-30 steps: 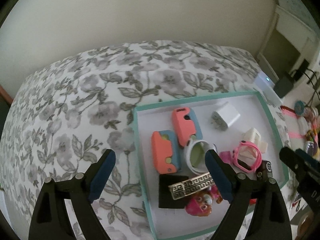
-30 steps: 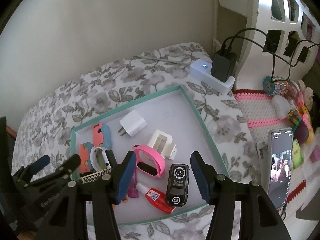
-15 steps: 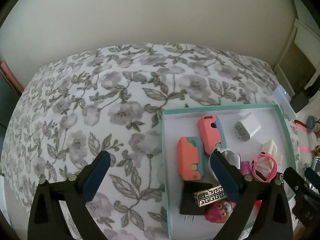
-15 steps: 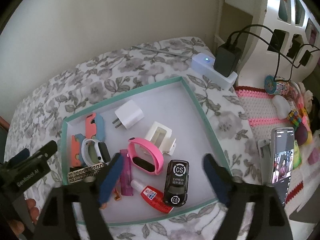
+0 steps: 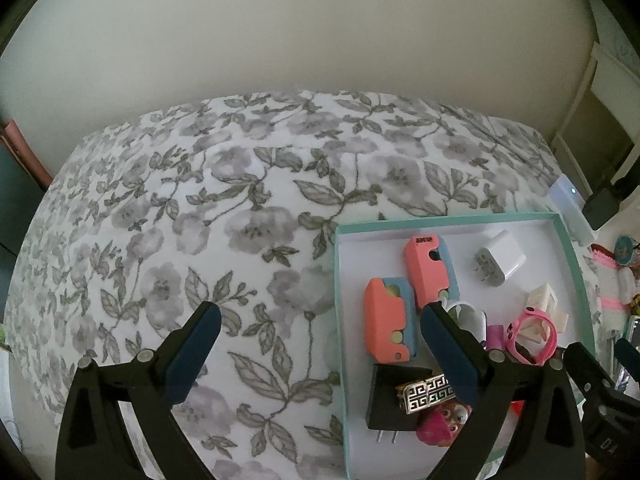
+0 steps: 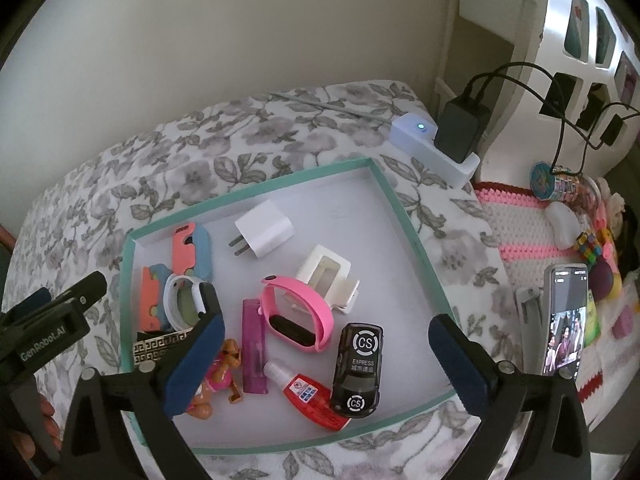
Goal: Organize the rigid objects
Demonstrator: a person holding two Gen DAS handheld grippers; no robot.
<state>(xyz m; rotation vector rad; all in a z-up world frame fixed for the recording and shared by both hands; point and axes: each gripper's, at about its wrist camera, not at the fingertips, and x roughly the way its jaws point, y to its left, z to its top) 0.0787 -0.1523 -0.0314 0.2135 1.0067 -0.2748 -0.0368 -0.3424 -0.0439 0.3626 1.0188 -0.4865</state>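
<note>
Over the last second my left tongs (image 5: 316,344) have swung left, away from the tray (image 6: 404,216): they were framing the tray's clutter, and now most of the floral bedspread (image 5: 240,208) fills the gap between them. They are spread wide and carry nothing. My right tongs (image 6: 326,356) have widened too, and hang empty over the black toy car (image 6: 357,364) and pink wristband (image 6: 298,312). Everything else sits as it did: white charger (image 6: 264,234), glue bottle (image 6: 308,394), purple stick (image 6: 254,346), all inside the tray on the bed. I judge the bare bedspread could be where pieces go, though that is unsettled.
</note>
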